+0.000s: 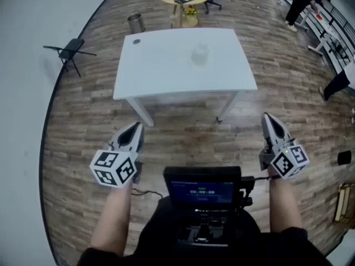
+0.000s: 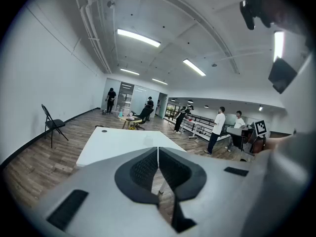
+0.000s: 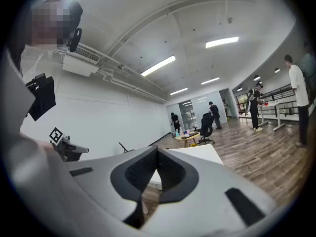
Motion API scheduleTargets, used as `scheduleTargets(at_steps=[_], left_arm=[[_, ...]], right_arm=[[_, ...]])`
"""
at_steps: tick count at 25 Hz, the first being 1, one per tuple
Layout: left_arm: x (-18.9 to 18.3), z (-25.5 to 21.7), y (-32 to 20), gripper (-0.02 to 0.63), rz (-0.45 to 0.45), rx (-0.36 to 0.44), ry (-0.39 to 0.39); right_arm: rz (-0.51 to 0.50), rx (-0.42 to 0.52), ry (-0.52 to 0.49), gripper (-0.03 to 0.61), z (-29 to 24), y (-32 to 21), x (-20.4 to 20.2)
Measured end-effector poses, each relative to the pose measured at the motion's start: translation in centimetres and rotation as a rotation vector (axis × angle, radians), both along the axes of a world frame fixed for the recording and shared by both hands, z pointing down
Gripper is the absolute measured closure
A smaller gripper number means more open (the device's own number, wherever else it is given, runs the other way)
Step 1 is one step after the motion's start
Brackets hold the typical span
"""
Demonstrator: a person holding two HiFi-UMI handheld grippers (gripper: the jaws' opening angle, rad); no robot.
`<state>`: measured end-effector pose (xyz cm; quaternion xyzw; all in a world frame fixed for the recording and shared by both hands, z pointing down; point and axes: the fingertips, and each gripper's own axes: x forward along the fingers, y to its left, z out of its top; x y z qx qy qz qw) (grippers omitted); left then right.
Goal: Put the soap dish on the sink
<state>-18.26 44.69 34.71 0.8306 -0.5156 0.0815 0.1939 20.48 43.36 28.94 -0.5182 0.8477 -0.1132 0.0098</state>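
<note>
Nearest me, short of the white rectangular table (image 1: 166, 71), my left gripper (image 1: 135, 127) and right gripper (image 1: 268, 117) both have jaws pressed together, holding nothing. On the table's far half sits a faint translucent object (image 1: 199, 54); I can't tell if it's the soap dish. Beyond the table's far-left corner stands a grey metal bin (image 1: 136, 22), contents unseen.

A white worktop (image 1: 166, 76) stands on the wooden floor (image 1: 83, 126); beyond it, a metal bin (image 1: 135, 22) and (further left) a folding chair (image 1: 69, 51).
</note>
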Motion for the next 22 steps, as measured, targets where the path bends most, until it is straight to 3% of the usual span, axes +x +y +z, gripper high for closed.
scheduleTargets(at_steps=[22], left_arm=[[2.8,0.4,-0.8,0.604,-0.012,-0.011,-0.011]], right_arm=[[0.013,-0.051,-0.044,0.577,2.1,-0.4,2.4]])
